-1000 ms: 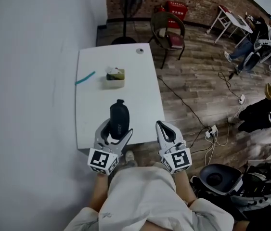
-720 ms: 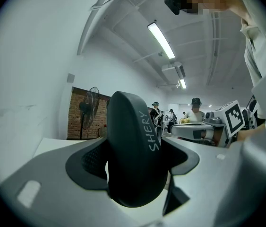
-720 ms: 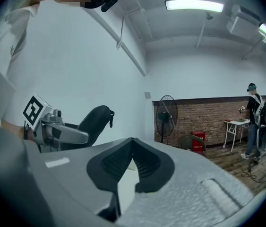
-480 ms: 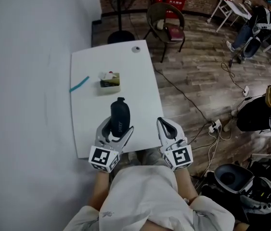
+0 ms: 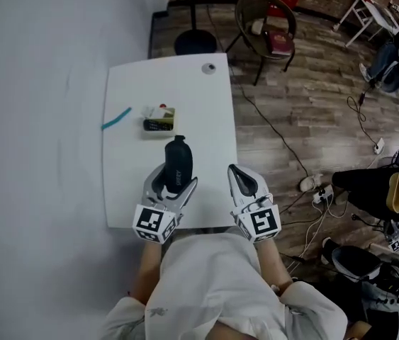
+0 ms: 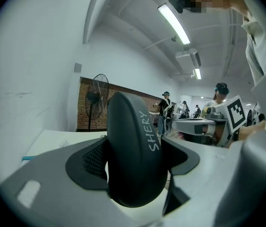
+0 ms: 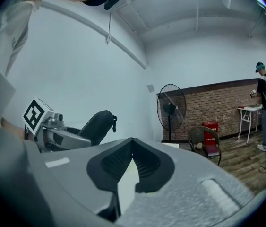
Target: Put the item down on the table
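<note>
The left claw (image 5: pixel 173 185) grasps the black oval case (image 5: pixel 178 158) by its near end. The case's long axis runs straight out from the jaws toward the far edge of the desk (image 5: pixel 185 91), over the near edge. The right claw (image 5: pixel 239 178) is clenched on nothing, alongside.

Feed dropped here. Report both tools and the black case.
Left tool shut on black case, over table's near end. Right tool shut, empty. Case not released. Small box and teal pen beyond, apart from it.
</note>
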